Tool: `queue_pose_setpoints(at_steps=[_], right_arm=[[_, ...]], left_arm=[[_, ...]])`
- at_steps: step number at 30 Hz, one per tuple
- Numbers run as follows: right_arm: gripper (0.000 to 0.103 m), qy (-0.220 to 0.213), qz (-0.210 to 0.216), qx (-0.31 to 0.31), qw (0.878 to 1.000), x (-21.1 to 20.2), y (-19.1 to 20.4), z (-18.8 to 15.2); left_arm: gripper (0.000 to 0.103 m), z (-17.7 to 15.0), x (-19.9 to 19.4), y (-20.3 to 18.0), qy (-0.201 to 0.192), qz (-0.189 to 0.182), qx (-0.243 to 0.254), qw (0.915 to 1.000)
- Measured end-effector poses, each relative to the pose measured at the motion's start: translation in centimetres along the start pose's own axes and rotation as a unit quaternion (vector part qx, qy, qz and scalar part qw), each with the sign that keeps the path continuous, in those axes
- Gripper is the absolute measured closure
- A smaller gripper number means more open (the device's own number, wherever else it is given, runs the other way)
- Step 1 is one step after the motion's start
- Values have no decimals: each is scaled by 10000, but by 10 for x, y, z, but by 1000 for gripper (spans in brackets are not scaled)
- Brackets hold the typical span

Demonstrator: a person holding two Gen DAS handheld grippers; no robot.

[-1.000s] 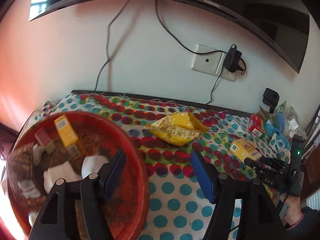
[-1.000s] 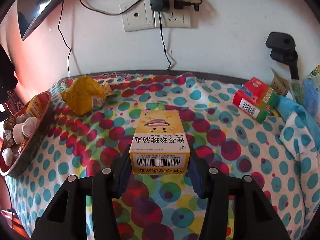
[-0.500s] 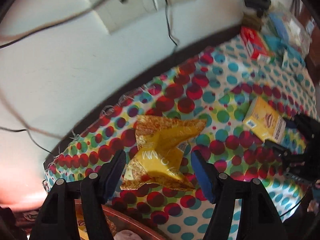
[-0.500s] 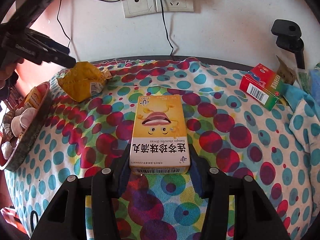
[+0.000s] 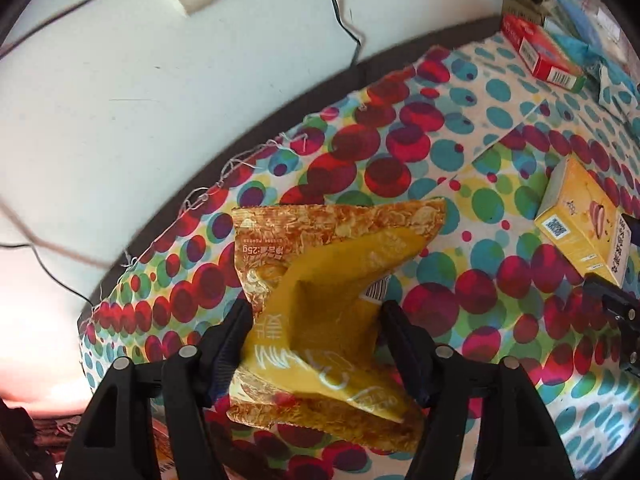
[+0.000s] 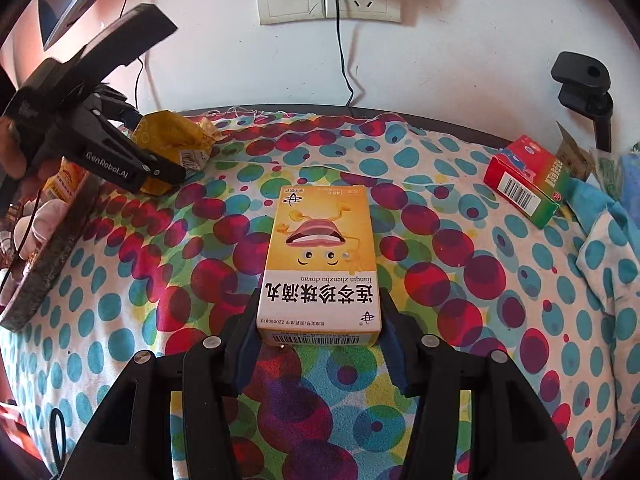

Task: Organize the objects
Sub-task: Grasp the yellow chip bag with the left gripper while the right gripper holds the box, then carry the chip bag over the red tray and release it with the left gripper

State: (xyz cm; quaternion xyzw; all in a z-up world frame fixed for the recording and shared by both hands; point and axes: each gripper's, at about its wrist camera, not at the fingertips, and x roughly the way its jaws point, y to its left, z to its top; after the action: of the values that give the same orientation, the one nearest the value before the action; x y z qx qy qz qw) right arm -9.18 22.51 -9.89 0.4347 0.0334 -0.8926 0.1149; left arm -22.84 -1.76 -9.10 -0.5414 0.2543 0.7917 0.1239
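Note:
A crumpled yellow snack packet (image 5: 320, 300) lies on the dotted cloth near the wall. My left gripper (image 5: 316, 312) points steeply down over it. Its jaws are closing with the packet between them, and a thin gap still shows at the right pad. From the right wrist view the same packet (image 6: 172, 136) sits at the far left under the left gripper (image 6: 160, 168). A yellow medicine box (image 6: 320, 248) lies flat on the cloth, and my right gripper (image 6: 318, 304) is shut on its near end. That box (image 5: 576, 224) also shows at the right of the left wrist view.
A red bowl (image 6: 44, 248) with several small items stands at the left edge. A red and green box (image 6: 528, 180) lies at the back right beside blue cloth and bags. Wall sockets (image 6: 328, 0) with cables and a black clamp (image 6: 584, 84) are behind the table.
The left gripper swung from above the red bowl to the yellow packet, rolled and came down, its jaws narrowing around it. The yellow box went from tipped up to lying flat.

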Motion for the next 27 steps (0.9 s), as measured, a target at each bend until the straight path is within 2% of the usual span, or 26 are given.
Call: queue_pose_setpoints(at_steps=[1,4,11,15,17,19,21,27], right_arm=[[53,-6,6,-2,10000,0,0,0],[54,-45,44,70,10000,-1,-3,-1],[54,-8,-182,130,9997,0,-1,1],[54,38,-354,-4,9994,2,4,3],[54,39,-360,-8,9993,1,5,4],[54,38,-350,-1,9994,1,7,3],[54,36,-362,-13,9993,1,8,2],[54,35,-356,-10,9994,1,7,1]], left_arm=[[47,-6,-4,-1,-110,8,-103,9999],[54,-20,-14,-3,-280,184,-522,9981],[59,-35,-33,-18,-415,388,-1043,9929],[62,-40,-49,-23,-605,464,-1451,9865],[67,-43,-53,-23,-641,485,-1654,9829],[68,-51,-61,-24,-727,476,-1874,9784],[68,-57,-65,-25,-732,426,-1967,9768],[68,-76,-93,-38,-1101,795,-2014,9700]])
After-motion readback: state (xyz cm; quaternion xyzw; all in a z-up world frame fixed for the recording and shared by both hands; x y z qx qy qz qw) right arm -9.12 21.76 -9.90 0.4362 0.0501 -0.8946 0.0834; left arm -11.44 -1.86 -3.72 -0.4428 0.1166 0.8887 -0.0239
